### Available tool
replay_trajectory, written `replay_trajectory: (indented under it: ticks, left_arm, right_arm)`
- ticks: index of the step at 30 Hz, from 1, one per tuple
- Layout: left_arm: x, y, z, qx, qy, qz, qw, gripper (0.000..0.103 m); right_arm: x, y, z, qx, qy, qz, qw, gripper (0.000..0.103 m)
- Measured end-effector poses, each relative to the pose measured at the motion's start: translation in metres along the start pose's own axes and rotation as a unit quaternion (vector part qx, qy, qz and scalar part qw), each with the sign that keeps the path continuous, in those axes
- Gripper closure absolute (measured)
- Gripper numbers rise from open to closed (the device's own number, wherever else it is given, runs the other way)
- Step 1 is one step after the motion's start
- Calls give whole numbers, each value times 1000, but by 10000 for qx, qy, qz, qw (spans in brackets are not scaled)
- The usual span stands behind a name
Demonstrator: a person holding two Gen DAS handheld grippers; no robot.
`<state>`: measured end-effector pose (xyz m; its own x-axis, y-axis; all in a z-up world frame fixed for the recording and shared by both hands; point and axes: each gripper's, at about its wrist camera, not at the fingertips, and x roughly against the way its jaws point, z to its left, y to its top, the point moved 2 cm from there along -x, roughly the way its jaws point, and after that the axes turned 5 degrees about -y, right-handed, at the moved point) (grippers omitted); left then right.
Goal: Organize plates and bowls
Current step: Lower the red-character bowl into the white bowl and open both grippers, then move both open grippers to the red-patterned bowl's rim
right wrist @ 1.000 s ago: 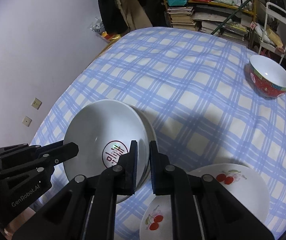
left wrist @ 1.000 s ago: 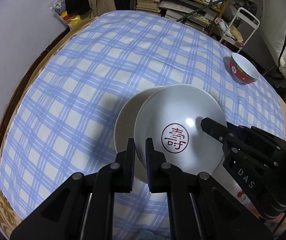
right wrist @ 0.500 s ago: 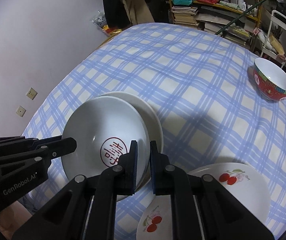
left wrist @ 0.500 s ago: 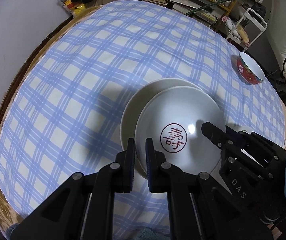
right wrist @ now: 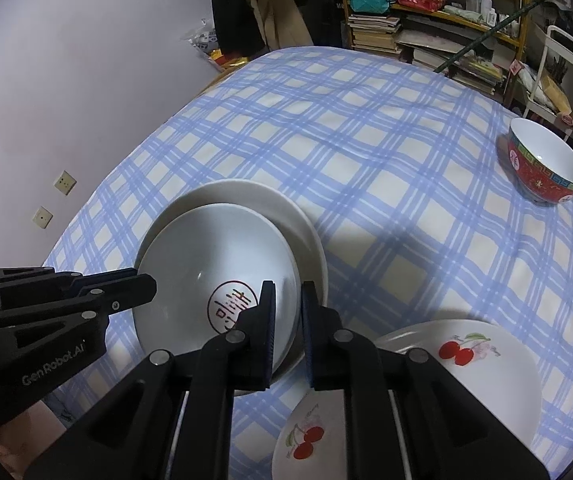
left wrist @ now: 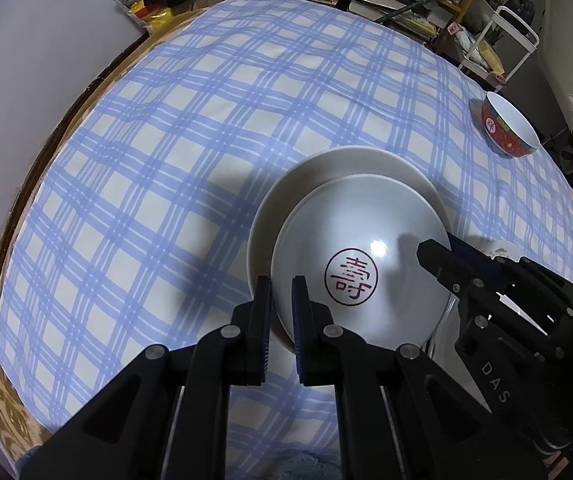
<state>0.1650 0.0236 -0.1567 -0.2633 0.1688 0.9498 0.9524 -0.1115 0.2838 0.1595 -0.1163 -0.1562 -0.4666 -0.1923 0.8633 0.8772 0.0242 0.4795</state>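
White bowl (left wrist: 366, 268) with a red circular character stamp sits between the two grippers, its rim clamped from opposite sides. The left gripper (left wrist: 282, 316) has its two fingers closed on the bowl's near-left rim, one finger outside and one inside the wall. The right gripper (right wrist: 286, 320) pinches the opposite rim the same way; in the left wrist view its black body reaches in from the right edge to touch the bowl's far side. The bowl lies inside a larger plain white plate (left wrist: 346, 168), offset toward the grippers so that a crescent of the plate shows beyond it; whether the bowl rests on the plate or hangs just above it cannot be told.

The plate lies on a table covered by a blue-and-white checked tablecloth (left wrist: 166, 160). In the right wrist view, two white plates with cherry prints lie near the right gripper: one (right wrist: 486, 360) to its right and another (right wrist: 306, 440) partly under its fingers. Well apart, near the far right edge of the table, stands a red-patterned bowl (right wrist: 542, 176) with a white inside. Behind the table are shelves of stacked books (right wrist: 374, 32).
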Motion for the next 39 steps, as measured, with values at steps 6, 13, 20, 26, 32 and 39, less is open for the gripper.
replay_trajectory:
  ticks: [6,13,20,26,32,39]
  left_arm:
    - [16,-3,-5,-106,66,-311,9994,91]
    - [35,-1,-15,-291,180,-656,9973,90]
    - [47,21,-35,-440,115,-831,9955,87]
    - [50,43,-67,-797,103,-964,9921,80]
    - [40,70,-100,-1081,13,-1080,9883,55]
    - [15,96,-135,-1473,97,-1185,9819,37]
  right_arm:
    - [16,3,-1,-15,24,-258,9997,88]
    - [40,7,-17,-189,-258,-474,9984,77]
    - [63,13,-56,-662,-708,-633,9933,48]
    - [73,26,-94,-863,-1156,-653,9874,28]
    - [74,43,-132,-696,-1682,-595,9815,10]
    - [73,63,-176,-1051,-1777,-607,9766,6]
